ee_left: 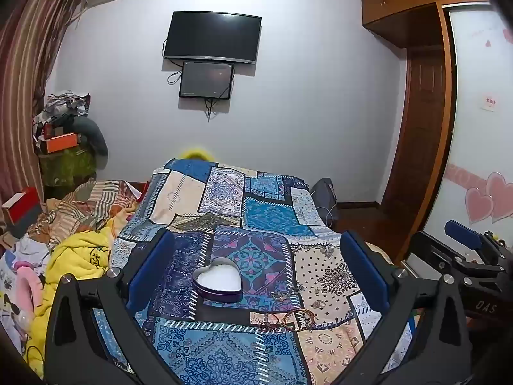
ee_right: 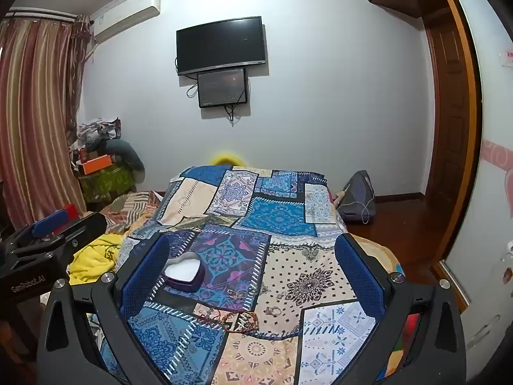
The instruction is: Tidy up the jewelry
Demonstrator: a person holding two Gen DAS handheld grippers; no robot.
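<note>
Both the left gripper (ee_left: pixel 256 269) and right gripper (ee_right: pixel 253 272) are hovering wide apart, empty. Bracelets (ee_right: pixel 237 317) are lying near the heart-shaped tin (ee_right: pixel 184 274); pinching one strand low would avoid tangling.

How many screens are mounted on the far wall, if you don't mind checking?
2. A large dark television hangs high on the wall, and a smaller monitor sits directly beneath it, overlapping its lower edge. Both appear switched off.
</note>
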